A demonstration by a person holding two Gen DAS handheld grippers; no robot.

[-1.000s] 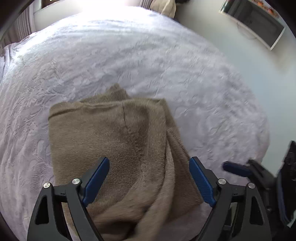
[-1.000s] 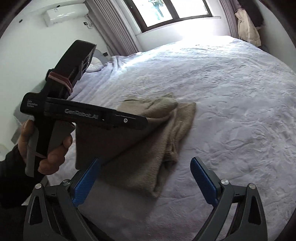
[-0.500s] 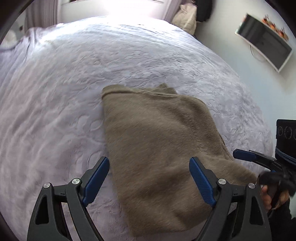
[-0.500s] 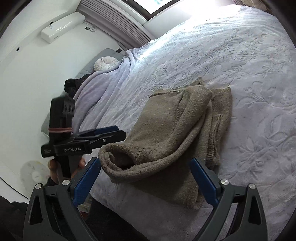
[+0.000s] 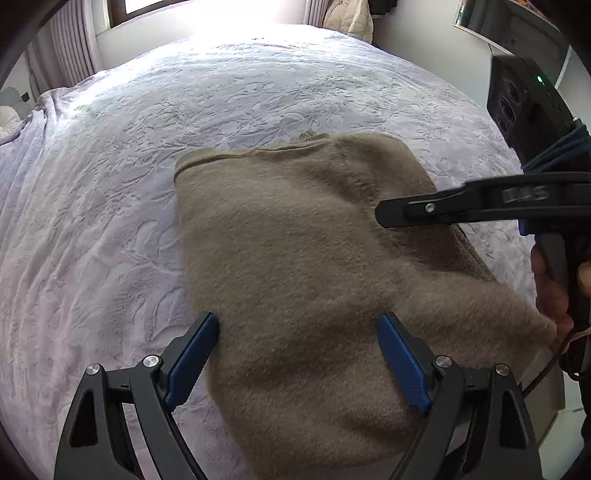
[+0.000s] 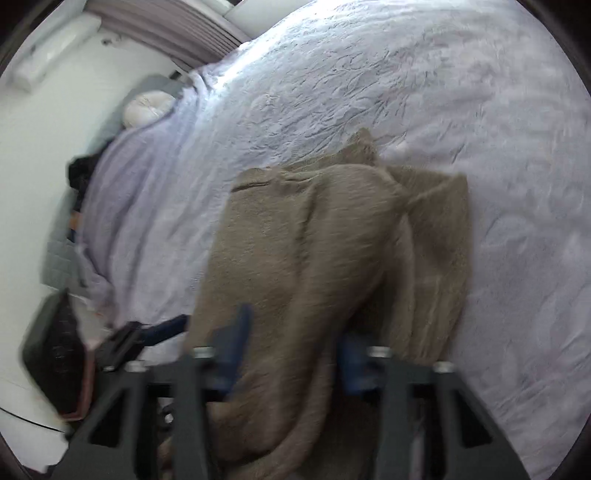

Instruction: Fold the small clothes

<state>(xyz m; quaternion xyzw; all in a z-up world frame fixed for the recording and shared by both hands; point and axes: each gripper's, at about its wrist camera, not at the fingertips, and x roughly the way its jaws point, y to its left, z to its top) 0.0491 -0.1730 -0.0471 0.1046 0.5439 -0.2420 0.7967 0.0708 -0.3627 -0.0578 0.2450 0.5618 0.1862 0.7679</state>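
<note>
A fuzzy brown knit garment (image 5: 295, 240) lies folded on the lavender bedspread (image 5: 110, 184). My left gripper (image 5: 297, 358) hangs open just above the garment's near edge, its blue pads wide apart over the cloth and not gripping it. In the blurred right wrist view, my right gripper (image 6: 293, 354) is closing its jaws on a raised bunch of the garment (image 6: 314, 240), and cloth fills the gap between the pads. One of the right gripper's black fingers (image 5: 461, 206) reaches in from the right over the garment. The left gripper's blue finger (image 6: 162, 328) shows at the lower left.
The bed's edge runs close along the near right side, by a hand (image 5: 550, 291). A round white cushion (image 6: 147, 105) lies at the head of the bed. A coat (image 5: 354, 18) hangs beside the window, and a screen (image 5: 517, 22) is on the wall.
The right gripper swung down over the garment's near edge and its jaws narrowed around the cloth. The left gripper came lower and closer, still wide apart. The garment now lies flatter.
</note>
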